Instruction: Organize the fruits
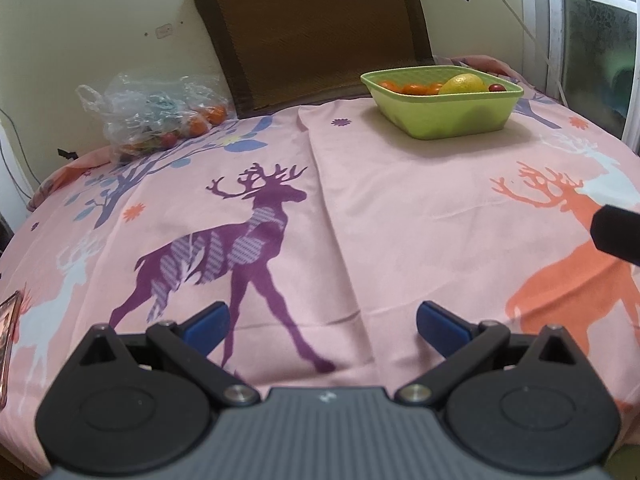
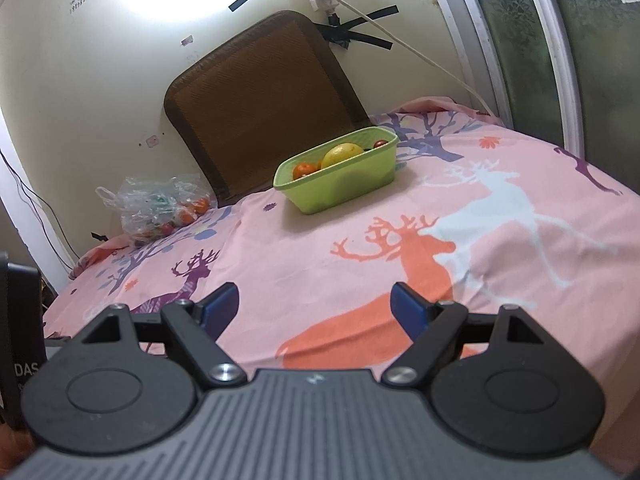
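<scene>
A lime green basket (image 1: 448, 114) (image 2: 340, 188) stands at the far side of the table. It holds a yellow fruit (image 1: 462, 84) (image 2: 342, 154), orange tangerines (image 1: 412, 89) (image 2: 304, 170) and a small red fruit (image 1: 497, 88) (image 2: 380, 144). A clear plastic bag (image 1: 152, 116) (image 2: 160, 208) with tangerines and red fruits lies at the far left by the wall. My left gripper (image 1: 322, 322) is open and empty, low over the near table. My right gripper (image 2: 314, 302) is open and empty, near the front edge.
A pink tablecloth with deer prints (image 1: 360, 220) (image 2: 360, 240) covers the table. A brown chair back (image 1: 312, 28) (image 2: 264, 92) stands behind it against the wall. A phone (image 1: 8, 332) lies at the left edge. A window frame (image 2: 560, 60) is on the right.
</scene>
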Available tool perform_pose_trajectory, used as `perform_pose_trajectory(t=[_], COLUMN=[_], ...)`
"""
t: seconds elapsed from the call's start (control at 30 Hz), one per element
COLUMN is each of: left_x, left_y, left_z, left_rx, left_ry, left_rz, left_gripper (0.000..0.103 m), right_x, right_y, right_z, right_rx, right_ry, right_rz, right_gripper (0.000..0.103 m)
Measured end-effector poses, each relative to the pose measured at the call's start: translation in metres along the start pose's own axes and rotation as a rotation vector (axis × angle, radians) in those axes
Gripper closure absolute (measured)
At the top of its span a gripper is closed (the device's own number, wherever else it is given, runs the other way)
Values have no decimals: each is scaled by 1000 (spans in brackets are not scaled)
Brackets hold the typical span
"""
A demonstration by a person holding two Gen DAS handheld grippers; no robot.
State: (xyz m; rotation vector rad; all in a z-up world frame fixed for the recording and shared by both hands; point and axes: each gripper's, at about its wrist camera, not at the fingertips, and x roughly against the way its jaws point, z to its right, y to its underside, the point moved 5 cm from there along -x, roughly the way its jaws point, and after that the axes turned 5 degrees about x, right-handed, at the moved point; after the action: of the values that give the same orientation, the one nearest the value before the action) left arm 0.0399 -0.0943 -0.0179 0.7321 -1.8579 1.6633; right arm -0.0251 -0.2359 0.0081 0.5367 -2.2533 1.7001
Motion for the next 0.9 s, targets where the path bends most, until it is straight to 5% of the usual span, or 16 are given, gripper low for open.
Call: perform_pose_trajectory(t=[0.9], left_x=[-50], left_y=[-51], left_z=[15], left_rx=[-33], left_ry=[-16], left_rz=[-7], left_gripper=[0], right_x=[-60], right_y=[-32], right_z=[17], right_rx=[16], right_ry=[10], right_rz=[-23], right_gripper=[18])
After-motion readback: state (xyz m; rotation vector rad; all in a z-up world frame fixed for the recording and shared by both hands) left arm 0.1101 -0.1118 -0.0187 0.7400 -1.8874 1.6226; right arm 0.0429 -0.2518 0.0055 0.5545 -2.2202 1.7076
